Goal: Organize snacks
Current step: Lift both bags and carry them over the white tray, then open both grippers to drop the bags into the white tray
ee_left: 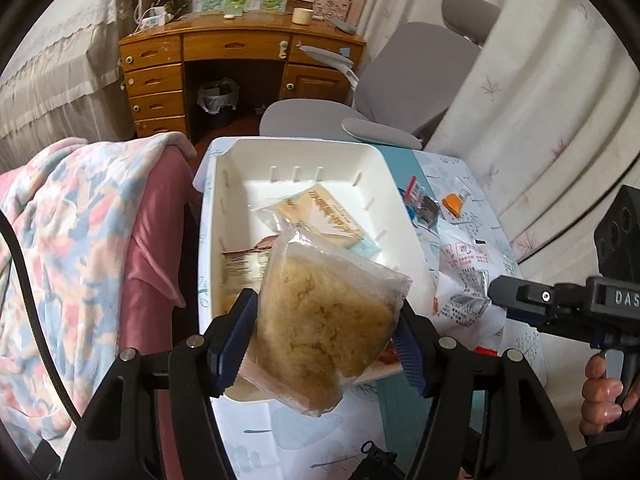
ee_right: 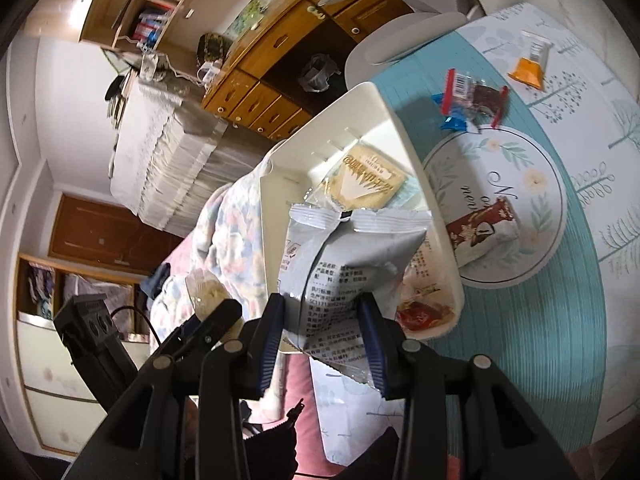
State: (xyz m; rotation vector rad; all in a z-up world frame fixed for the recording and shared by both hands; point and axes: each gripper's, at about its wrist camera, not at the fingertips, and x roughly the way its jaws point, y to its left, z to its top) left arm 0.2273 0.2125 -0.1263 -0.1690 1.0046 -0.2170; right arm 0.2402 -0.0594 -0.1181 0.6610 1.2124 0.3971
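The left gripper [ee_left: 324, 336] clamps a clear bag of crumbly yellow cake [ee_left: 328, 320] just above the near end of a white bin [ee_left: 400, 196]. The right gripper [ee_right: 324, 336] grips a silvery-grey snack packet [ee_right: 352, 256] over the same bin — a cracker pack [ee_right: 368, 180] lies inside, beyond both. Right of it, loose snacks — a brown bar [ee_right: 484, 232] among them — rest on the tablecloth [ee_right: 560, 320].

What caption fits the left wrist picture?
Left gripper holds a clear-wrapped cake over the white bin.

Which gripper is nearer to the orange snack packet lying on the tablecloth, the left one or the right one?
Right. The right gripper, shut on a grey bag, is on the side of the orange packet. The left gripper, holding a clear-wrapped cake, sits farther away, over the white bin.
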